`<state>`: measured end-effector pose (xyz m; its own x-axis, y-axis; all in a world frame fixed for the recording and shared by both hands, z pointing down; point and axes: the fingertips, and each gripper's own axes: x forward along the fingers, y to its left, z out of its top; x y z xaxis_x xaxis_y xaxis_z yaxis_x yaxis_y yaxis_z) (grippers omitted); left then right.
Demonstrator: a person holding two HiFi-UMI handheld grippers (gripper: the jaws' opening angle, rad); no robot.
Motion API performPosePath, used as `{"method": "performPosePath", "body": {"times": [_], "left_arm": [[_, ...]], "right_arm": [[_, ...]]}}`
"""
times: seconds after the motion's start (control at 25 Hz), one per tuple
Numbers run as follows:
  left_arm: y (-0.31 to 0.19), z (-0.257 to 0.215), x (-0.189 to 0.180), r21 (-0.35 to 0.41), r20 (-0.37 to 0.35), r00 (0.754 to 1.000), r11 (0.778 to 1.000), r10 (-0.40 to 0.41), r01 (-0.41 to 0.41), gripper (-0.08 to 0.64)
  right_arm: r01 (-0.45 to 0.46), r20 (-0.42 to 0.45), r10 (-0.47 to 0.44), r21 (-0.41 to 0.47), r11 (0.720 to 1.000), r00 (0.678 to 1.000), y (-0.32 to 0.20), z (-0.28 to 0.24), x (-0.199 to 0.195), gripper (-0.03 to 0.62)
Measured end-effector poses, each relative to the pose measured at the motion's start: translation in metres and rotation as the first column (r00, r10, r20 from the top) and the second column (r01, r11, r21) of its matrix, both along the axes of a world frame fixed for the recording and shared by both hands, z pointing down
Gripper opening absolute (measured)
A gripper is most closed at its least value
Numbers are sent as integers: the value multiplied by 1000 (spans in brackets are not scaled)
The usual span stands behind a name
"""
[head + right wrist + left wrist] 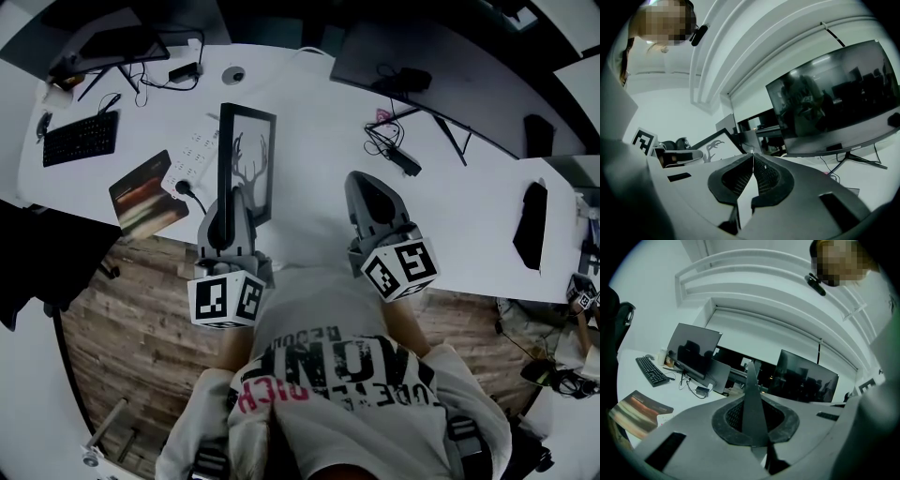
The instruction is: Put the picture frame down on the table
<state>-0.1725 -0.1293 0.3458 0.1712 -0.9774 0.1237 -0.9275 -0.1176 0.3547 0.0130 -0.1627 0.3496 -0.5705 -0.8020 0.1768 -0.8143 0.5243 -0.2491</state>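
Observation:
The picture frame (248, 161) is black with an antler print. It stands upright on its edge near the front of the white table (309, 122). My left gripper (228, 197) is shut on the frame's near edge. In the left gripper view that edge (751, 380) rises as a thin dark blade between the closed pads. My right gripper (368, 185) hovers over the table to the frame's right, shut and holding nothing. In the right gripper view its tips (753, 155) meet, and the frame (715, 146) shows off to the left.
A power strip (191, 155) with a plugged cable lies just left of the frame, beside a book (147, 194) and a keyboard (81, 138). A monitor (422, 70) and cables (389, 141) stand behind on the right. A flat black object (532, 225) lies far right. The wooden floor (122, 319) shows below the table edge.

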Motion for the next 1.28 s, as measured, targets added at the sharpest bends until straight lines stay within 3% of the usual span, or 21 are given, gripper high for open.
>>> {"method": "performPosePath", "body": {"times": [0.4, 0.56, 1.28], "left_arm": [[-3, 2, 10, -16, 8, 1000, 1000, 5, -5, 12], [-7, 6, 7, -51, -28, 999, 998, 18, -20, 12], [-54, 104, 67, -248, -74, 997, 968, 29, -46, 12]], "right_arm": [[-18, 13, 18, -16, 1000, 1000, 0, 3, 13, 2], [-32, 3, 32, -27, 999, 999, 5, -1, 9, 2], [-59, -6, 59, -126, 990, 998, -12, 41, 46, 2]]}}
